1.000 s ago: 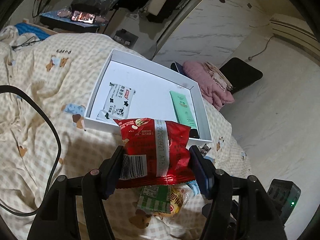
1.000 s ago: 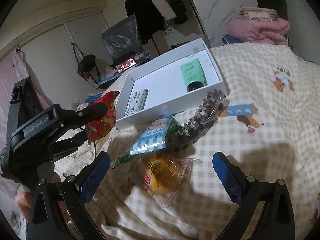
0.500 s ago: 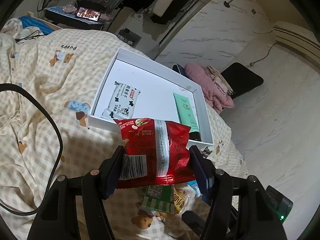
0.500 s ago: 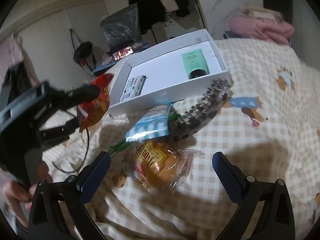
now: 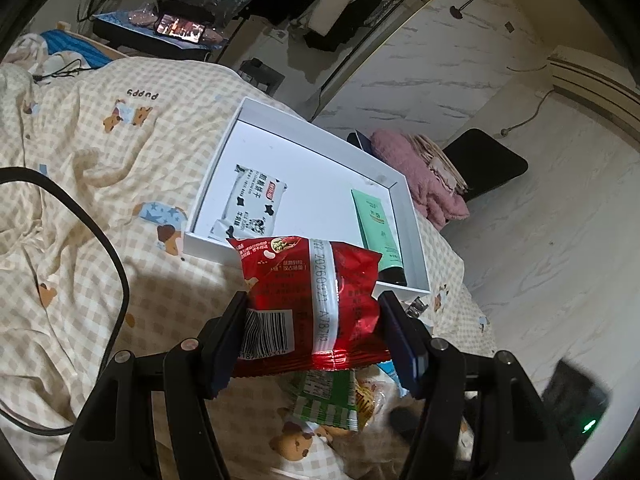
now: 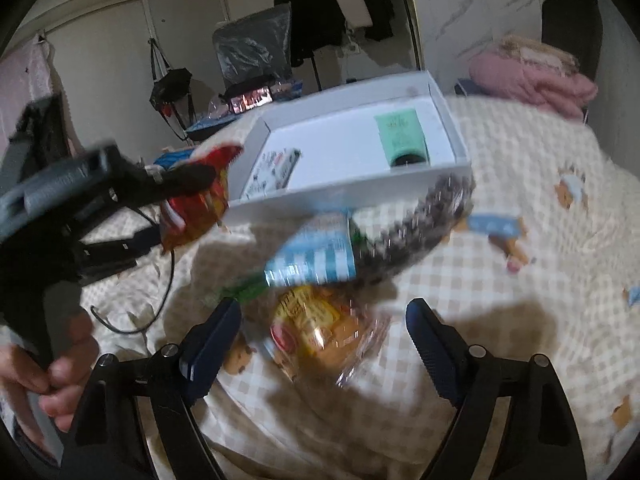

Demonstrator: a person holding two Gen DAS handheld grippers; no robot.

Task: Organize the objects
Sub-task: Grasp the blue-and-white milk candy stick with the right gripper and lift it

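Red snack packet [image 5: 310,300], crinkled foil, barcode, white date strip, clamped in left gripper [image 5: 314,320], right gripper [image 6: 324,320] jaws closing, unclenched around bun wrapper [image 6: 316,332].

We see the left gripper [image 5: 312,332] as two black plastic arms with silver screws, ending in dark blue ribbed pads. The right gripper [image 6: 322,344] at the bottom of its frame looks the same: black arms, round silver screws, textured blue pads [image 6: 430,346]. At lower left of that frame, a bare hand [image 6: 44,376] grips a grey and black handle.
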